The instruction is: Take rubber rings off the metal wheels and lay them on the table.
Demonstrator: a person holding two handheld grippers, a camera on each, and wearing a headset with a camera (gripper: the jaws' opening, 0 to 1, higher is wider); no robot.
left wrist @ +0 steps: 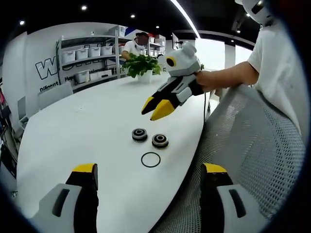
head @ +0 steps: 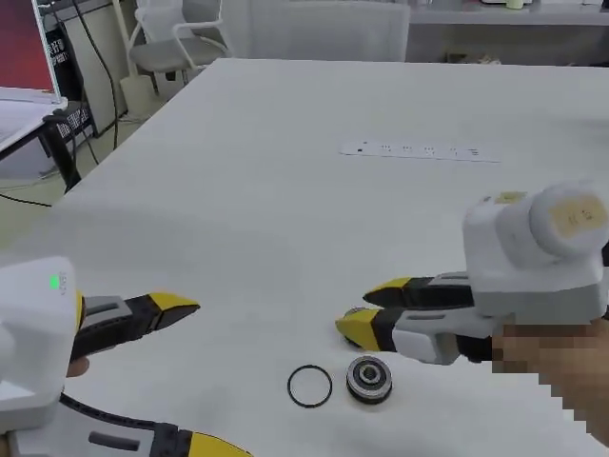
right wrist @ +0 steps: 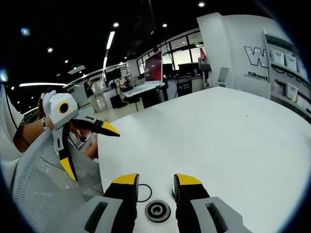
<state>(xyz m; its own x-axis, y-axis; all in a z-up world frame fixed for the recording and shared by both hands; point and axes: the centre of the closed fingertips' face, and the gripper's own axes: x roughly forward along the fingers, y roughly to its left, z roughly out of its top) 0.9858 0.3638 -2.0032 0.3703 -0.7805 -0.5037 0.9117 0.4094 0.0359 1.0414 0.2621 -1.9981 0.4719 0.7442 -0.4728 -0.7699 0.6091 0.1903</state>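
A loose black rubber ring (head: 310, 386) lies flat on the white table (head: 285, 190), beside a metal wheel (head: 369, 378) that still wears a dark ring. In the left gripper view I see the ring (left wrist: 150, 159) in front of two wheels, one (left wrist: 160, 141) nearer and one (left wrist: 139, 134) farther. My right gripper (head: 353, 308) hovers just above and behind the wheels, open with nothing between its jaws; its own view looks down on a wheel (right wrist: 158, 210). My left gripper (head: 214, 376) is held wide open and bare at the near left, away from the parts.
A white power strip (head: 421, 150) lies farther back on the table. An office chair (head: 176, 38) stands beyond the far left corner. The near table edge runs close to the wheels, with a mesh chair (left wrist: 243, 145) beside it.
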